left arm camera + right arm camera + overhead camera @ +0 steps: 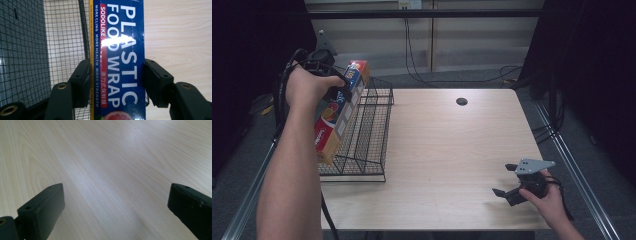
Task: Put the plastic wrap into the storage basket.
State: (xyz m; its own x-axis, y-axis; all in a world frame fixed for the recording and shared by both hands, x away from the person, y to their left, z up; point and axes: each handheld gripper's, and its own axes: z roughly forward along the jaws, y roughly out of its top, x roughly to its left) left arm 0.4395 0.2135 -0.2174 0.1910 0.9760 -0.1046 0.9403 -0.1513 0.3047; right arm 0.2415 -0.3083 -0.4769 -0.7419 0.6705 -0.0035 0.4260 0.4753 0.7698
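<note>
At the upper left of the high view, the left gripper point(343, 93) is clamped across the long blue cardboard box of plastic food wrap point(338, 112), and the box hangs tilted over the left edge of the black wire-mesh rack point(371, 131), its lower end down by the rack's near left corner. In the left gripper view the two black jaws press on the box's point(120, 62) narrow sides, with the rack's mesh point(62, 37) in the left half of the frame and the pale wooden table point(180, 37) on the right.

The step in hand looks like setting the box into the rack. To do it well, the box should be brought square to the rack's long side, so that its lower end clears the top wire rather than catching on it. It is best lowered slowly and held firmly until it rests on the mesh floor; the glossy card could slip if the grip eases early.

The right gripper point(510, 181) sits at the lower right of the high view, low over the table, its jaws apart and nothing between them; it can stay parked there, well clear of the rack.
</note>
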